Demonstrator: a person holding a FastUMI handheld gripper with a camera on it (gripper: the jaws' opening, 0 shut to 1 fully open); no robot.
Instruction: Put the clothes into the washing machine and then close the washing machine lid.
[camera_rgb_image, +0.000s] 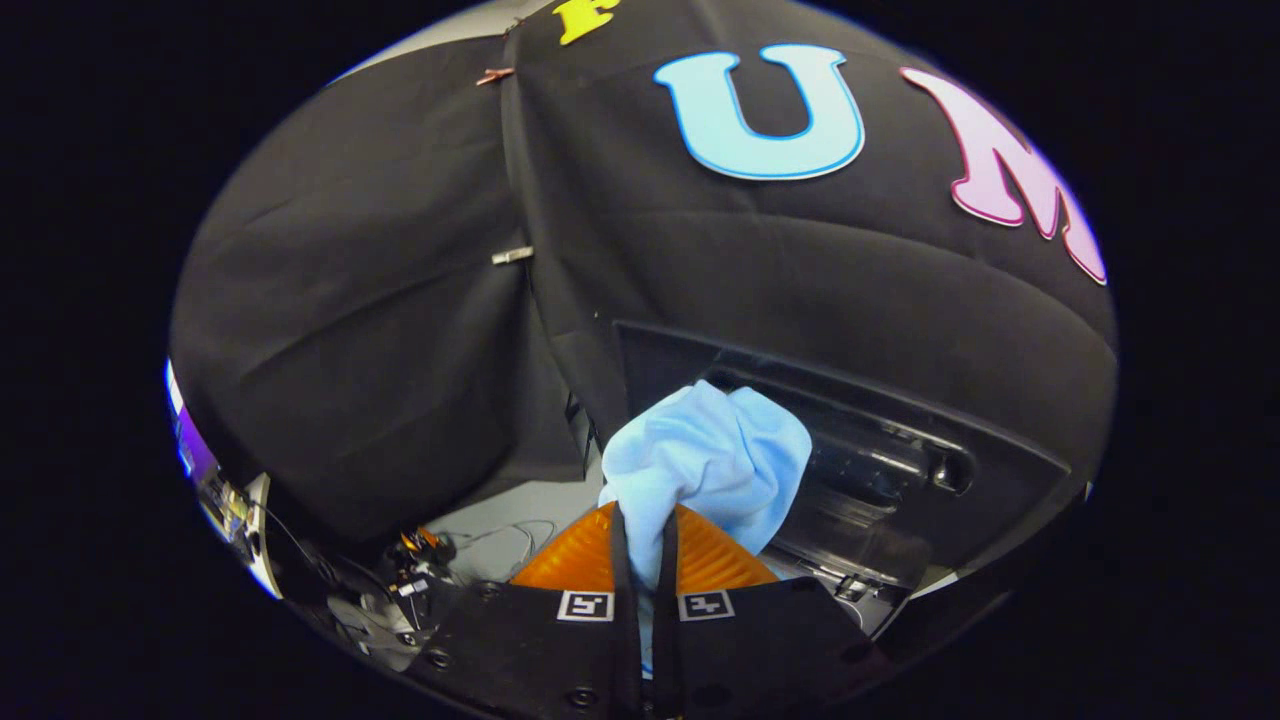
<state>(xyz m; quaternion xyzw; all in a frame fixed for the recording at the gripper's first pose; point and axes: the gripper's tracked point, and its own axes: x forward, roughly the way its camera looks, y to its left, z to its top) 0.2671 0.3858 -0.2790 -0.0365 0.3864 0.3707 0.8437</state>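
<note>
Where the black cloth wall (380, 300) hangs in folds behind everything, a strip of pale floor (520, 525) shows at its foot, with tangled cables (420, 565) lying to the side of the washing machine. That washing machine (880, 470) is dark, its raised lid (860, 420) hard to make out against the cloth, and the drum opening is hidden. The gripper (640, 560) has its fingers nearly together, clamped on a light blue cloth (710, 455), which bunches upward from the fingertips in front of the lid, its long axis running up and away.
</note>
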